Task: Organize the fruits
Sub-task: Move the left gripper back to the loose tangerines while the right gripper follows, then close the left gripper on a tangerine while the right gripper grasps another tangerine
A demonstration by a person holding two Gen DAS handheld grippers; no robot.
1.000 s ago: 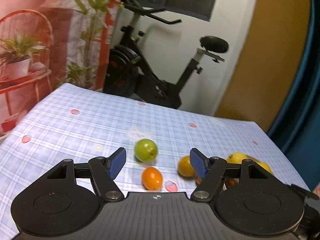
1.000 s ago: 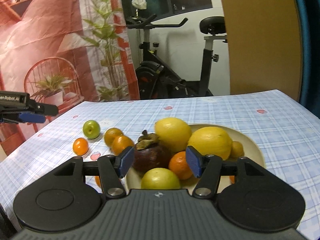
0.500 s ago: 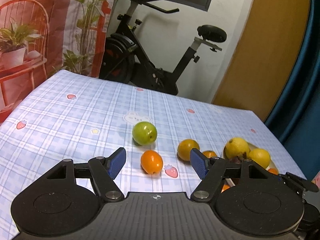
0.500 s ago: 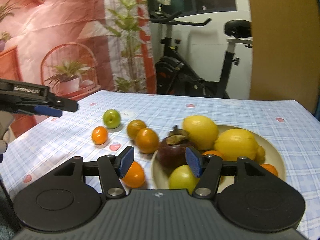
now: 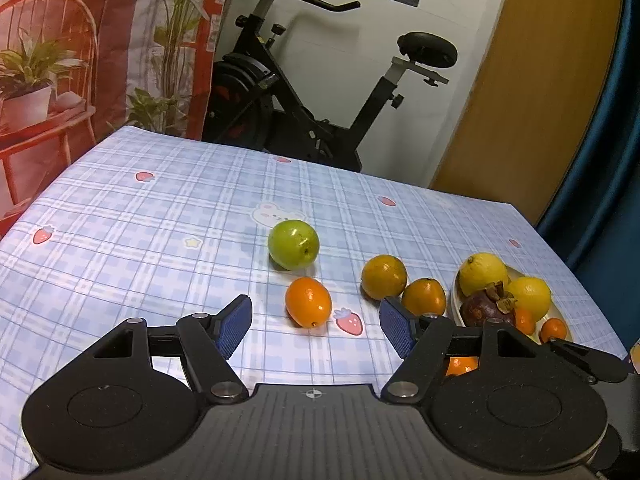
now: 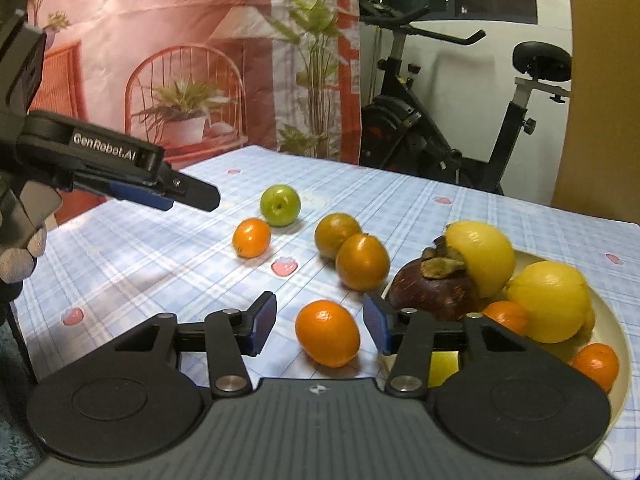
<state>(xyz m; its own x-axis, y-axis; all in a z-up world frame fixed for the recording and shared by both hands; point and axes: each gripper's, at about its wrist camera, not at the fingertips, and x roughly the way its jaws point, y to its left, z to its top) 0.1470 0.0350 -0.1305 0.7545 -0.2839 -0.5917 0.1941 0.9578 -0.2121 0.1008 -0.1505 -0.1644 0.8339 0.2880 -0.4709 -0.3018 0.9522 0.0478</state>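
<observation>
Closing around a loose orange at 9 o'clock of the half-filled plate, the right gripper has not yet pinched it, the left gripper hangs spread and empty, and five fruits remain on the table.

- a green apple lay on the checked cloth, farthest out, stem dimple facing sideways.
- a small oval orange lay just in front of it, apart.
- two dull oranges sat touching each other beside the plate.
- another bright orange lay on the cloth near the plate's rim.
- the cream plate held two lemons, a dark mangosteen with a dry calyx, and small oranges, all crowded together.
</observation>
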